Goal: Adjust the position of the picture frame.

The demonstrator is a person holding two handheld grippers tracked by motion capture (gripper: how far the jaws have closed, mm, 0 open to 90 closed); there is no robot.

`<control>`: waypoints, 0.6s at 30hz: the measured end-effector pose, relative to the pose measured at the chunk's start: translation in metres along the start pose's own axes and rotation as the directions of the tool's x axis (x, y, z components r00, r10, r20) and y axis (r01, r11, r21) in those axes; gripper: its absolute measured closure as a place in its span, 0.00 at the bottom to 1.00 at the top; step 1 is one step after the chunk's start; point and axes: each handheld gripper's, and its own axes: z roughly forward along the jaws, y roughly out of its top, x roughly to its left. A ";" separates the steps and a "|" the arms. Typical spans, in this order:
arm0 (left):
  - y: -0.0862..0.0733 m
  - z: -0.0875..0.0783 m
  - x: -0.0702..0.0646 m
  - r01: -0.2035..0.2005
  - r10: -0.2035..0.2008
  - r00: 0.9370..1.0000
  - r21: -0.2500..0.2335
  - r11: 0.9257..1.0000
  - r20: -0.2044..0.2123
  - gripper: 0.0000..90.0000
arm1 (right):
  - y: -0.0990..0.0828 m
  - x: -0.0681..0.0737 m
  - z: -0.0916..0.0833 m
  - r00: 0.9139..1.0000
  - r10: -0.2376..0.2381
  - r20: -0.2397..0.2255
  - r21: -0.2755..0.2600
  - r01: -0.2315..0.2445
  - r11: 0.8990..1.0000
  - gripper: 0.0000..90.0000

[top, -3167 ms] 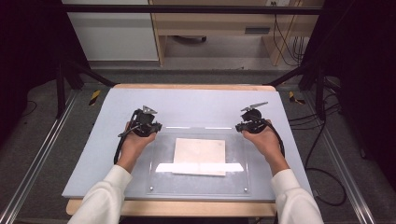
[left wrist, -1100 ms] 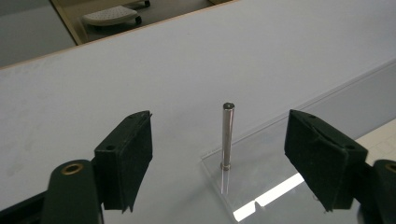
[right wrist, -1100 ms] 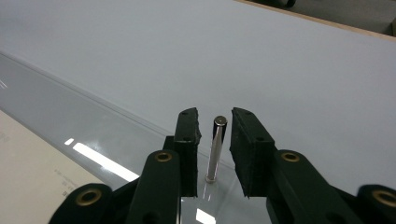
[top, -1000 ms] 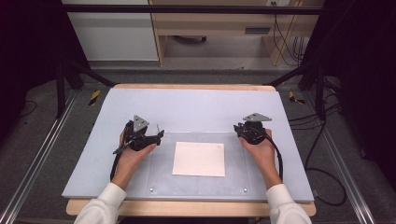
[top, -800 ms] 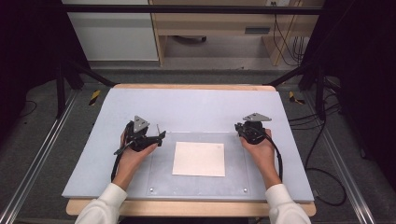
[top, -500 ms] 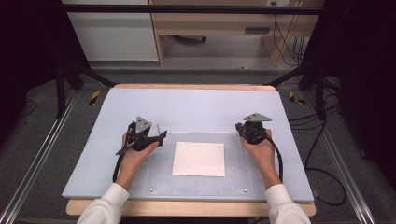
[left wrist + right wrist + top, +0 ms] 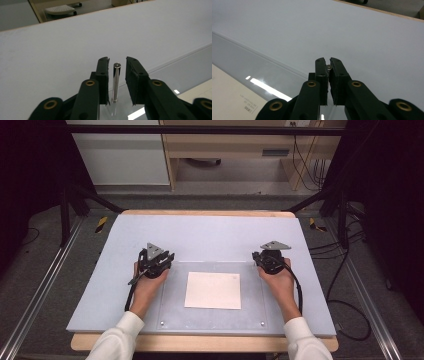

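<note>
At the clear plate's (image 7: 212,292) far corners, your left gripper (image 7: 117,75) brackets a metal pin (image 7: 116,82) with jaws slightly apart, not clamped; your right gripper (image 7: 328,75) pinches its pin (image 7: 329,67). The paper (image 7: 213,290) lies mid-plate. Pull unevenly and the left pin could slip, tilting the plate and shifting the paper.

upright metal pin (image 7: 116,82) between parted tongs (image 7: 117,65), above clear sheet (image 7: 175,72)

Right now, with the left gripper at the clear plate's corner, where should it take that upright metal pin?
Grip the metal pin on its smooth shaft, just below the flat top. It stands upright on the clear plate, so close in sideways. The left gripper already straddles it, jaws open with a gap either side; the right gripper is shut on its own pin.
</note>
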 end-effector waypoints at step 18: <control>0.009 0.003 0.005 0.023 -0.023 1.000 0.064 0.998 0.002 0.94 | 0.003 -0.001 0.000 1.000 0.016 -0.007 0.028 -0.016 0.999 0.95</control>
